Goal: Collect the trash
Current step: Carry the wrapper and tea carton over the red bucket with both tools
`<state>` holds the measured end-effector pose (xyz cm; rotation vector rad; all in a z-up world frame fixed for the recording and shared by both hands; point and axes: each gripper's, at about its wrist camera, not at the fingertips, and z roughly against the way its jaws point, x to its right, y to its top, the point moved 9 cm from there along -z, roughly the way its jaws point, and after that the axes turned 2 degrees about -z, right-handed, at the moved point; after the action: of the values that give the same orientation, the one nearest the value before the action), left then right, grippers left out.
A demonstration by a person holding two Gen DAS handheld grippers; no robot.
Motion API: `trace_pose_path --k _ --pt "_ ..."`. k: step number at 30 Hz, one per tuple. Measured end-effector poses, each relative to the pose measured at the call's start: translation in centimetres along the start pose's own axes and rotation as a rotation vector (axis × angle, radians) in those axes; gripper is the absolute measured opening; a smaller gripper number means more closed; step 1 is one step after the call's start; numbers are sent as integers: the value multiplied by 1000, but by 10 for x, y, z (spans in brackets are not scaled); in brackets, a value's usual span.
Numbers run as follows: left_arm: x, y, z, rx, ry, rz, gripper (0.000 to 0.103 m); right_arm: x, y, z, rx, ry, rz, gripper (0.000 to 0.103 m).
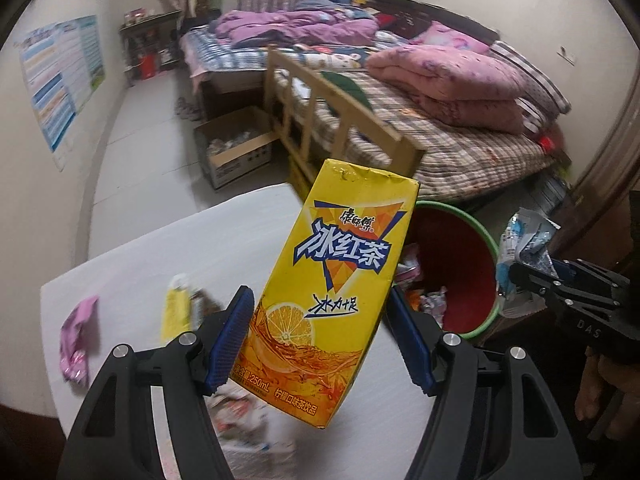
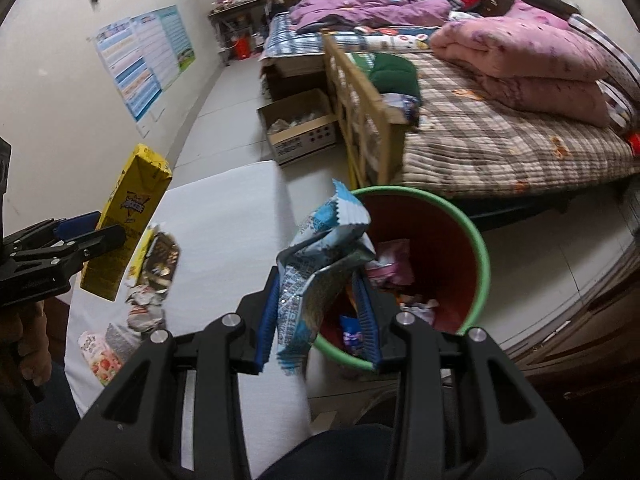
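Note:
My left gripper [image 1: 319, 296] is shut on a yellow iced-tea carton [image 1: 352, 232], which stands tilted between the blue pads above the white table [image 1: 224, 240]. In the right wrist view the same carton [image 2: 132, 208] and left gripper [image 2: 112, 236] show at the left edge. My right gripper [image 2: 318, 280] is shut on a crumpled blue-and-white wrapper [image 2: 324, 236], held over the near left rim of a red bin with a green rim [image 2: 476, 248]. The bin [image 1: 456, 272] holds several wrappers. The right gripper [image 1: 520, 276] and its wrapper [image 1: 524, 240] also appear beside the bin.
On the table lie a pink wrapper [image 1: 76, 336], a yellow packet [image 1: 176, 312] and crumpled wrappers [image 1: 240, 412]. A cardboard box [image 1: 236, 144] sits on the floor by a wooden bed rail [image 1: 320, 120]. The bed [image 1: 460, 152] stands behind the bin.

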<state>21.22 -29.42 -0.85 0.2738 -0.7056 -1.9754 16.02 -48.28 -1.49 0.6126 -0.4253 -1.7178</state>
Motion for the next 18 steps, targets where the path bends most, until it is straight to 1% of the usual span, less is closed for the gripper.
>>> trace_pose_path --k 4,7,11,14,18 --pt "32 13 -14 -9 -38 -24 65 25 4 1 10 -17 -27 35" --pt "54 17 -24 -19 -56 -52 65 45 5 -2 12 -25 -48 35" --pt "82 25 -37 -32 -76 -85 65 61 6 -8 9 -29 -61 35" --pt "98 32 -46 -39 -95 -97 65 71 5 -13 7 -27 -75 35" --pt "110 40 -56 -46 -103 -111 65 79 4 -20 0 -18 -80 35"
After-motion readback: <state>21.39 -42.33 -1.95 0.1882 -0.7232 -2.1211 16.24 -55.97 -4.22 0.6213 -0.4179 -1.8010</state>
